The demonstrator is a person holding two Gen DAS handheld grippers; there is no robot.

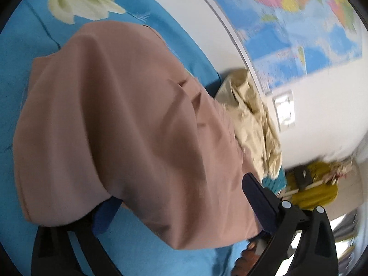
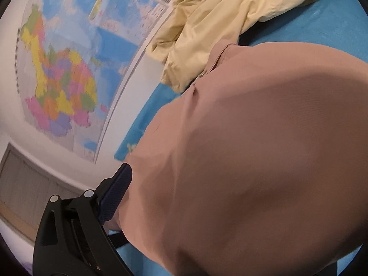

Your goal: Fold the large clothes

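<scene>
A large dusty-pink garment [image 1: 128, 115] lies in a folded heap on the blue bed sheet [image 1: 23, 69]. In the left wrist view its near edge drapes over my left gripper [image 1: 181, 193]. The jaws stand wide, one finger [image 1: 260, 197] to the right of the cloth and the other [image 1: 105, 216] half under it. The right wrist view is mostly filled by the same garment [image 2: 253, 138], which covers my right gripper [image 2: 197, 184]. Only its left finger [image 2: 115, 195] shows, set far out beside the cloth. The other finger is hidden under the fabric. Neither gripper's pads visibly press on the cloth.
A crumpled pale-yellow garment [image 1: 250, 124] [image 2: 207, 23] lies on the sheet [image 2: 333, 18] just beyond the pink one, against the wall. A coloured map [image 1: 299, 23] [image 2: 69, 69] hangs on that wall. A mustard-yellow object [image 1: 317, 184] stands past the bed's end.
</scene>
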